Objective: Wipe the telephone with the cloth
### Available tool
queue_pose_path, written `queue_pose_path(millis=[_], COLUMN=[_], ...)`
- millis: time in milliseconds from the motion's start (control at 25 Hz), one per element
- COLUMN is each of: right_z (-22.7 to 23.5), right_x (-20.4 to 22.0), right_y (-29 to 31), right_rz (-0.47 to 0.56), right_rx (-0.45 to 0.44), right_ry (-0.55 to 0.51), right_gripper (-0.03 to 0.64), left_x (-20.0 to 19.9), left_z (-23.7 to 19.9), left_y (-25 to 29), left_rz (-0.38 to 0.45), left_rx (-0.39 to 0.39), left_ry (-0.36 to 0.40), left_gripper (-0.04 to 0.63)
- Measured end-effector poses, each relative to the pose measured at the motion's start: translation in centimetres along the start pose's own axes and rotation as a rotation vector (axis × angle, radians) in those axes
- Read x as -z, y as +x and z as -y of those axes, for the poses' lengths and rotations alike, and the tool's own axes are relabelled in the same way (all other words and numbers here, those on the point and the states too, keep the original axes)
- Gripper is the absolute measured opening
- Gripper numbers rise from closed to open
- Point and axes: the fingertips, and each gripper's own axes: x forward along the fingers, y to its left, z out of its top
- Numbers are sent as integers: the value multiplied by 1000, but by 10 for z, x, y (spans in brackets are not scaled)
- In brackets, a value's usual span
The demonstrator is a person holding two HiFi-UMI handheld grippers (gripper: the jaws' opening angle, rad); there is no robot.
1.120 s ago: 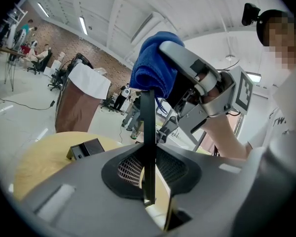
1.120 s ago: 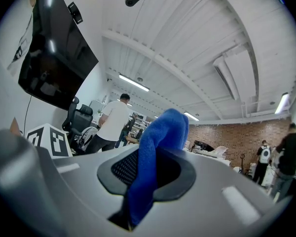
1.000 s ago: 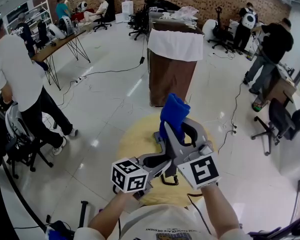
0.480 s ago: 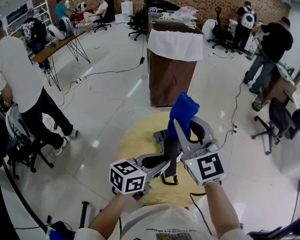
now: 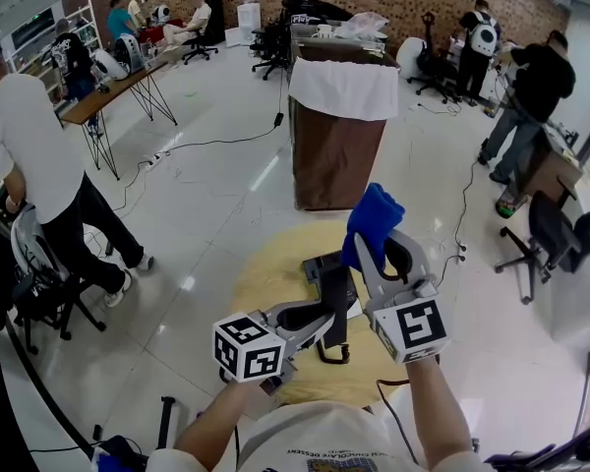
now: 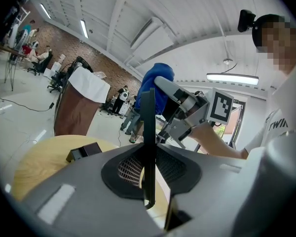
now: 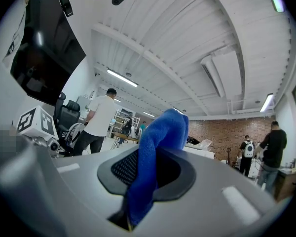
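wiping step, judged under way. round table (image 5: 264, 275): telephone base (image 5: 322, 264) lying beyond both jaws. left gripper (image 6: 148, 174): near level, jaws narrowed on upright black handset (image 6: 147, 127). right gripper (image 7: 145, 174): level, jaws clamping blue cloth (image 7: 158, 142) beside the handset; next, press the cloth along it.

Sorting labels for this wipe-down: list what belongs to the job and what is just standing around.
Job: blue cloth in the right gripper; handset in the left gripper; telephone base on the round table.
Just there: brown cabinet; black office chair; trestle desk.
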Motion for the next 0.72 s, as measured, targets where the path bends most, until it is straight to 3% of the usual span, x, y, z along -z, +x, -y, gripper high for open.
queue_pose_path(millis=[720], right_z=[-19], right_x=[29], right_y=[-9], right_rz=[-41], right_rx=[-33], right_ry=[72], right_gripper=[63], left_x=[-19], left_z=[-13], left_y=[-6], left_rz=[86], left_rx=[13], left_ry=[-106], left_gripper=[61])
